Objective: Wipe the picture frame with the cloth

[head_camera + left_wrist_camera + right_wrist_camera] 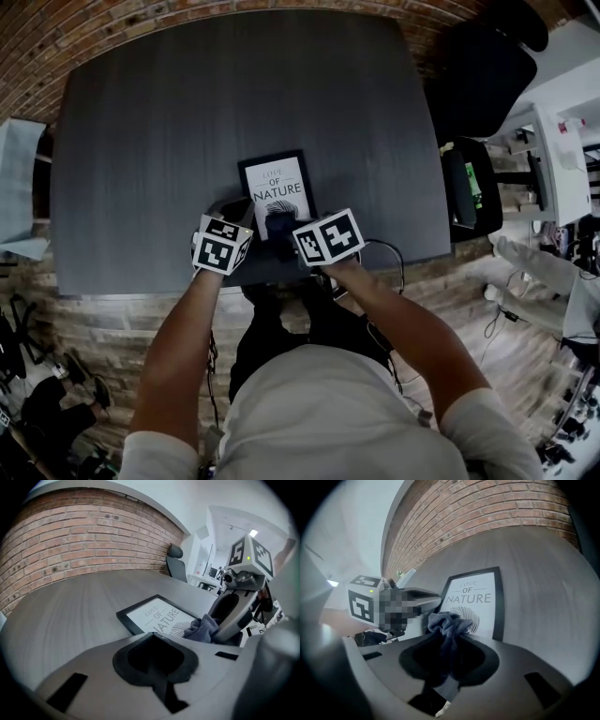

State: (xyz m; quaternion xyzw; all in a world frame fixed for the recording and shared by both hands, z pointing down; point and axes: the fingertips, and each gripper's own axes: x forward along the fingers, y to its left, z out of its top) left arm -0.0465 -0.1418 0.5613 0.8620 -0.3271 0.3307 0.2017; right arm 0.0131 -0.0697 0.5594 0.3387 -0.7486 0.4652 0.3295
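Lying flat on the dark table [169, 141], a little in from its near edge and about midway across, the picture frame [275, 195] was a black-bordered one with a white print reading LOVE OF NATURE, its top turned to the far side. The right gripper [449, 644] was clamped on the cloth [449, 623], a dark bluish-grey rag bunched into a wad that stuck out past the jaw tips. That seemed sensible, since a wad proud of the jaws lets fabric, not hard plastic, meet the glass. The wad hung over the near part of the print, on the swirled graphic under the lettering (whether the fabric was pressing on the glass or just above it, no view settled). The left gripper [154, 641] had its jaws together with nothing between them, and its tip sat at the frame's near left corner, just beside the cloth. I judged it was placed there to pin or block the frame so that it wouldn't slide under the rubbing, though contact with the border could not be confirmed. Both tools pointed down and away from the person, their marker cubes close together above the table's near edge. The wiping looked to be at its start on the near end, with the far glass and the border left to cover, and a light frame on a smooth top could skate if the left tool wasn't bearing on it.
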